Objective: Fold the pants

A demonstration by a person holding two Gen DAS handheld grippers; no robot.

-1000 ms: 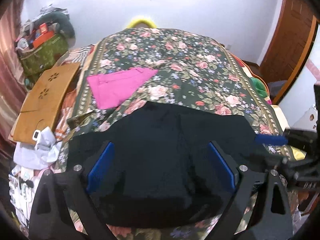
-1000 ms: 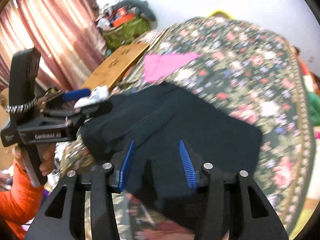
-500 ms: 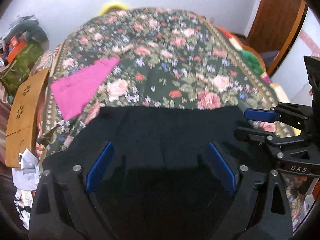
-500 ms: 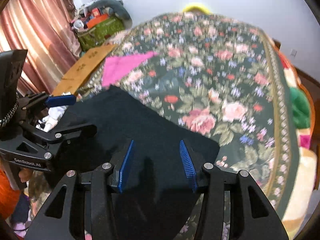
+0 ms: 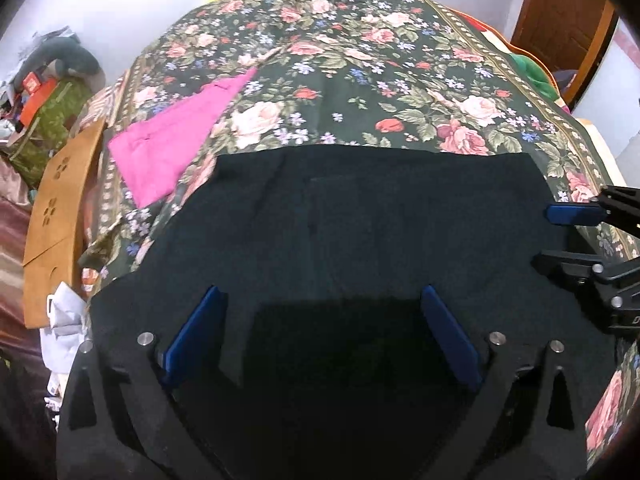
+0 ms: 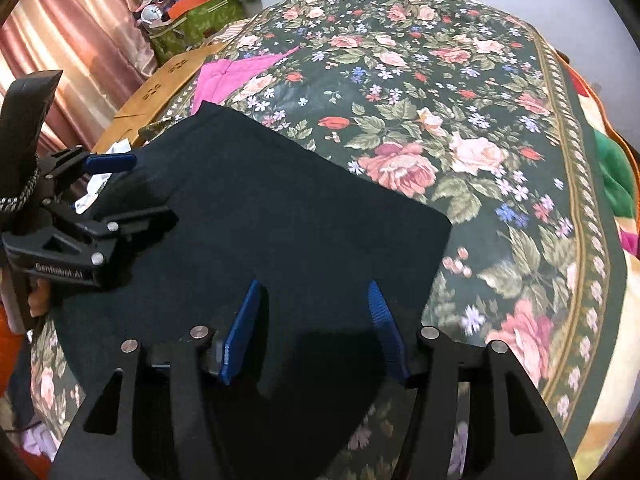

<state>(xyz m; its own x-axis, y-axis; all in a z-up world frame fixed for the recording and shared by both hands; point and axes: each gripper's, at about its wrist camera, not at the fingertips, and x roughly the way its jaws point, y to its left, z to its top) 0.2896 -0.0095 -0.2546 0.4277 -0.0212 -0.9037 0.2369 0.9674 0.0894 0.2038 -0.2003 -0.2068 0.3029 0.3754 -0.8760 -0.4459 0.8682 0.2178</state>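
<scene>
Black pants (image 5: 380, 220) lie spread flat on the floral bedspread (image 5: 360, 60), near its front edge. My left gripper (image 5: 320, 290) hovers over their near left part. Its jaws are opening wide, with black cloth under and between them, and the blue pads (image 5: 196, 336) are not pressing on it. In the right wrist view the pants (image 6: 280, 200) end in a square corner on the right. Over their near edge my right gripper (image 6: 313, 286) is opening too, cloth between its pads but not squeezed. The left gripper (image 6: 120, 188) shows at that view's left edge, the right gripper (image 5: 572, 236) at the other's right edge.
A folded pink garment (image 5: 176, 140) lies on the bed beyond the pants. A brown board (image 5: 56, 216), white cloth and a green bag (image 5: 52, 120) with clutter crowd the left bedside. A curtain (image 6: 80, 40) hangs there. A wooden door (image 5: 560, 20) is at far right.
Both grippers have come down closer to the bed and the pants now lie flatter. The right gripper's jaws stand visibly wider than before, and the left ones slightly wider.
</scene>
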